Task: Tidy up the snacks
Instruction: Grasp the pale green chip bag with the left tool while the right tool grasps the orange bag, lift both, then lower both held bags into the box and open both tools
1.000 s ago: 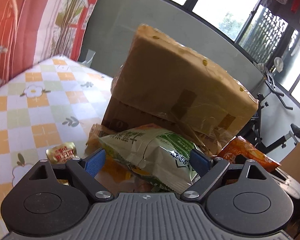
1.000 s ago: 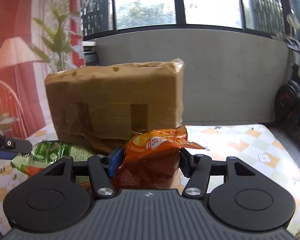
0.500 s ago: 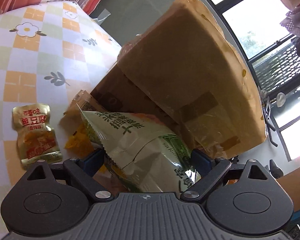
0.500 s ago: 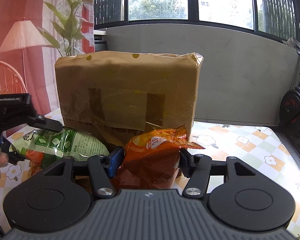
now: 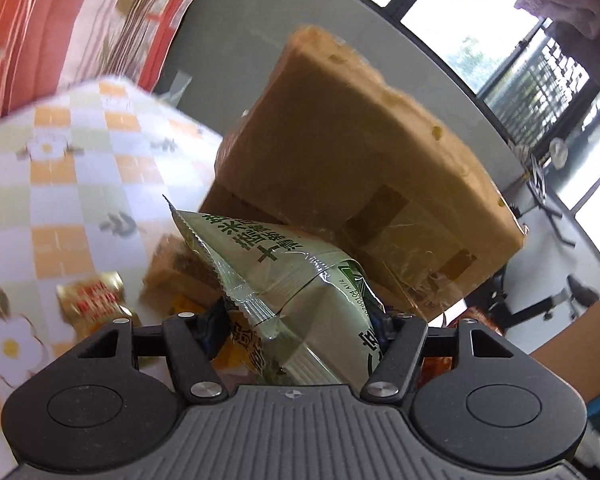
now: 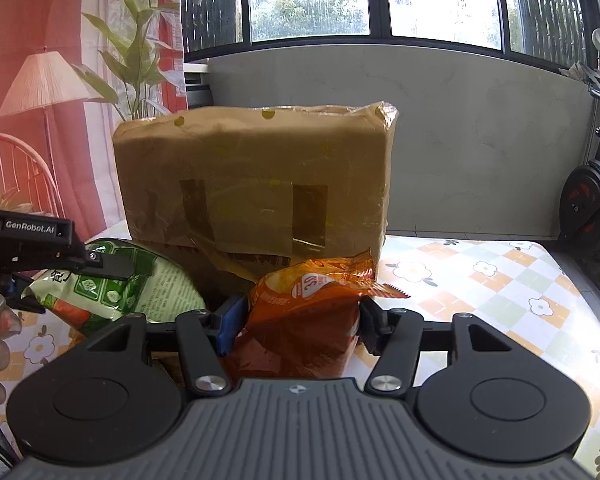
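Observation:
My left gripper (image 5: pixel 296 322) is shut on a green snack bag (image 5: pixel 284 280) and holds it above the table, in front of a brown cardboard box (image 5: pixel 352 184). My right gripper (image 6: pixel 296 316) is shut on an orange snack bag (image 6: pixel 304 312), just in front of the same box (image 6: pixel 252 184). The green bag (image 6: pixel 116 284) and the left gripper (image 6: pixel 40 276) show at the left of the right wrist view. A small gold snack packet (image 5: pixel 94 300) lies on the table left of the left gripper.
The table has a checked floral cloth (image 6: pixel 480 280). A flap of the box (image 5: pixel 180 276) lies under the green bag. A grey wall (image 6: pixel 460 140) stands behind the table. An exercise bike (image 6: pixel 592 196) stands at the right.
The left gripper has lifted and tilted the green bag, and its jaws have closed tighter on it. The right gripper has drawn back a little and risen with the orange bag.

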A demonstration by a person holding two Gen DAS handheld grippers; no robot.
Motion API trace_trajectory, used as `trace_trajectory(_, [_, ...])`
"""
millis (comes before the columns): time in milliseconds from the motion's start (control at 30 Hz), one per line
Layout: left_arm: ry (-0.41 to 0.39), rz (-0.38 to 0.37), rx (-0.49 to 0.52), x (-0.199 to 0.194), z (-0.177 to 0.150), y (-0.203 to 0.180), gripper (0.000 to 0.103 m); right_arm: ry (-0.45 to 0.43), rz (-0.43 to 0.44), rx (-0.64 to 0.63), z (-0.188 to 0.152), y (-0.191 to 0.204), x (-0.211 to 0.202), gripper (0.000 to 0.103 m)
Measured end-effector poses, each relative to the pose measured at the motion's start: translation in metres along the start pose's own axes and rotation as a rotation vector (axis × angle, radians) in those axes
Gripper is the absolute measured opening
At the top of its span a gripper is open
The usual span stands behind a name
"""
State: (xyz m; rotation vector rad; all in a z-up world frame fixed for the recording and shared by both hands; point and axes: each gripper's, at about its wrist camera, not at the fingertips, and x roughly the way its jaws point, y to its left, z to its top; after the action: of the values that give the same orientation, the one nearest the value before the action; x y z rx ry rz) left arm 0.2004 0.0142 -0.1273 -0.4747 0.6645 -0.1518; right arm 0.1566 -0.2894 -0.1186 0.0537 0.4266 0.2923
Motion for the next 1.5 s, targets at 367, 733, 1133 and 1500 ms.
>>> trace_trajectory(367, [-0.182,0.083,0.233,-0.081,0.024,-0.016,0.068,-0.078,0.043,0.014,0.019,0.006,-0.032,0.059])
trace_trajectory(733, [-0.302,0.029,0.366,-0.13,0.087,-0.056,0.068,-0.22,0.103,-0.085,0.093,-0.004,-0.062,0.059])
trace_trajectory(1133, [-0.302,-0.033,0.578,-0.089,0.168,-0.123,0.068,-0.283,0.046,-0.091,0.169,-0.025,-0.007,0.059])
trace_trajectory(1500, [-0.126,0.101,0.875,0.028,0.183,-0.158,0.068,-0.212,-0.015,-0.086,0.177,-0.025,0.072,0.059])
